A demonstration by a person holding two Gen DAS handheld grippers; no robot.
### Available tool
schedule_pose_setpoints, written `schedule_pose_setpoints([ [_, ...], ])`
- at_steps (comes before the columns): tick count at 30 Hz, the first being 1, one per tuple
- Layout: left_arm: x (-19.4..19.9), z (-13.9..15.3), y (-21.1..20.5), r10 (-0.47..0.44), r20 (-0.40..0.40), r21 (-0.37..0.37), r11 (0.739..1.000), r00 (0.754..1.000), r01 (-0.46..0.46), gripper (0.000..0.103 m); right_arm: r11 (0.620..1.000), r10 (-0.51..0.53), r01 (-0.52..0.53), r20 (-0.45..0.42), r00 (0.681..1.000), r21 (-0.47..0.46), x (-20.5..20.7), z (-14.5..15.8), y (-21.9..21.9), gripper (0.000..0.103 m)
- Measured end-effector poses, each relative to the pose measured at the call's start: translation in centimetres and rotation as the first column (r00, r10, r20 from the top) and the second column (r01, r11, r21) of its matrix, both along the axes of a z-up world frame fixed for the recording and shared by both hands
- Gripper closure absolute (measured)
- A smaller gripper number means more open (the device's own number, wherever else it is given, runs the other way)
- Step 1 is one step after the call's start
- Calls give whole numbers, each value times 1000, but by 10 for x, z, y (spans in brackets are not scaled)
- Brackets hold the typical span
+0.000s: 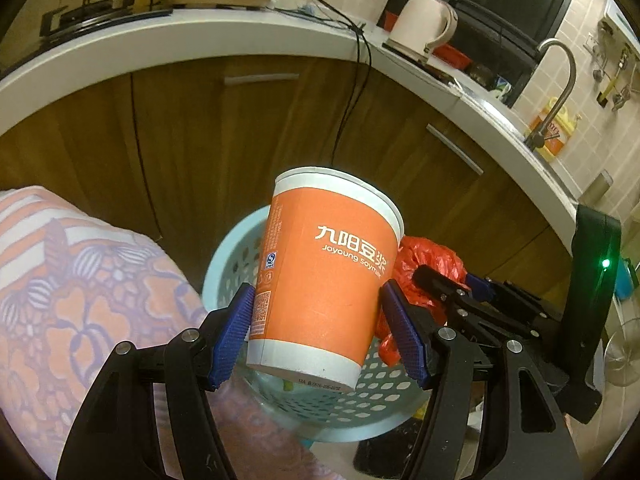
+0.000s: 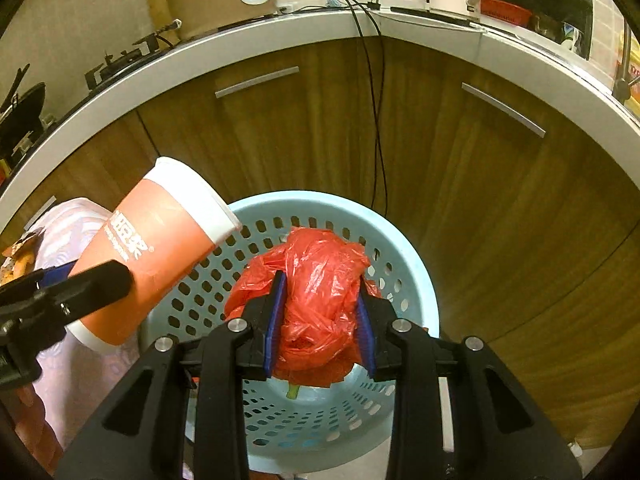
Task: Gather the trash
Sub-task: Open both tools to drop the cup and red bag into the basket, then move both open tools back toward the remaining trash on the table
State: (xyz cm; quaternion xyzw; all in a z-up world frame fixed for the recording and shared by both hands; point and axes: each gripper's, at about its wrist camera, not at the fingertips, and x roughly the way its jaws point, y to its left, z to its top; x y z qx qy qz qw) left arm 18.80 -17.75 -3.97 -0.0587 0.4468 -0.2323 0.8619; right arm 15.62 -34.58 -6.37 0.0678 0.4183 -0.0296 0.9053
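Note:
My left gripper [image 1: 320, 316] is shut on an orange and white paper soymilk cup [image 1: 324, 276], held tilted over the rim of a light blue perforated basket [image 1: 224, 272]. My right gripper [image 2: 320, 324] is shut on a crumpled red plastic bag [image 2: 316, 280], held above the basket's [image 2: 416, 264] opening. The cup [image 2: 152, 256] and the left gripper's finger [image 2: 92, 284] show at the left of the right wrist view. The red bag [image 1: 424, 260] and right gripper show just right of the cup in the left wrist view. Some green scrap lies in the basket's bottom.
The basket stands on the floor before brown wooden cabinet doors [image 2: 460, 184] under a white countertop [image 2: 240, 40]. A black cable [image 2: 378, 120] hangs down the cabinet. A patterned orange cloth [image 1: 80, 300] lies at left. A kettle [image 1: 420, 24], faucet [image 1: 560, 80] and stove sit on the counter.

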Motion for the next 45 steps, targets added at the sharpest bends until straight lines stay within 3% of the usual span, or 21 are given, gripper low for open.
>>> schedule_pose_setpoints([
  [2,3,-4,-3,-2,-17,5,1000,1000,3,39,1000,-5,5,-9,1000,5,2,-2,-4,71],
  [4,5,-8,-3,4,-34,2,1000,999,-4,37,1000,-17,17,-17,1000,11,2,-3,-8,54],
  [6,5,-10,-2,8,-48,-2,1000,999,-9,29,1000,-25,25,-6,1000,15,0,-1,-12,46],
  [12,-3,-4,7,19,-29,-6,1000,999,-19,25,998,-29,29,10,1000,60,-6,6,-20,46],
  [23,-41,30,34,31,51,-44,999,998,-29,25,994,50,-63,141,989,93,-40,51,7,46],
  [34,-107,76,110,142,145,-108,986,979,-127,25,965,228,-253,250,941,70,-72,90,96,46],
  [45,-175,82,222,341,171,-136,937,924,-321,25,895,425,-444,220,878,44,-97,73,215,46],
])
